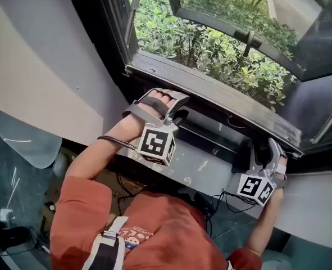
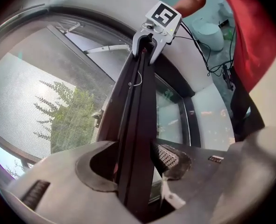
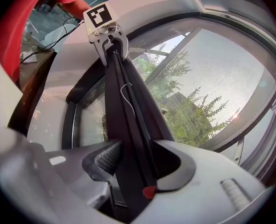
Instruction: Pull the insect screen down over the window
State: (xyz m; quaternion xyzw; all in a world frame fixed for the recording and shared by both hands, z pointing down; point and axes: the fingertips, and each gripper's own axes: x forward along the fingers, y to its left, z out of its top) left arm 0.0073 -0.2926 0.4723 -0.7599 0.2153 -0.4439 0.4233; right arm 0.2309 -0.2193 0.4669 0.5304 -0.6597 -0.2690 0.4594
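Note:
The insect screen's dark pull bar (image 1: pixel 210 133) lies low across the window, just inside the grey outer sill (image 1: pixel 222 91). My left gripper (image 1: pixel 167 110) is shut on the bar's left end and my right gripper (image 1: pixel 271 151) is shut on its right end. In the left gripper view the bar (image 2: pixel 138 125) runs between the jaws of my left gripper (image 2: pixel 135 160) up to the other gripper (image 2: pixel 149 41), with fine mesh (image 2: pixel 39 92) to its left. In the right gripper view the bar (image 3: pixel 128 125) passes through my right gripper (image 3: pixel 130 164), and mesh (image 3: pixel 222 83) covers the trees.
A pale inner ledge (image 1: pixel 210 170) lies under the bar. Black cables (image 1: pixel 216 202) hang below it. Outside, an open sash (image 1: pixel 239 31) swings out over green shrubs (image 1: pixel 205 49). A grey wall (image 1: pixel 42 66) stands to the left. The person's red shirt (image 1: pixel 166 229) fills the bottom.

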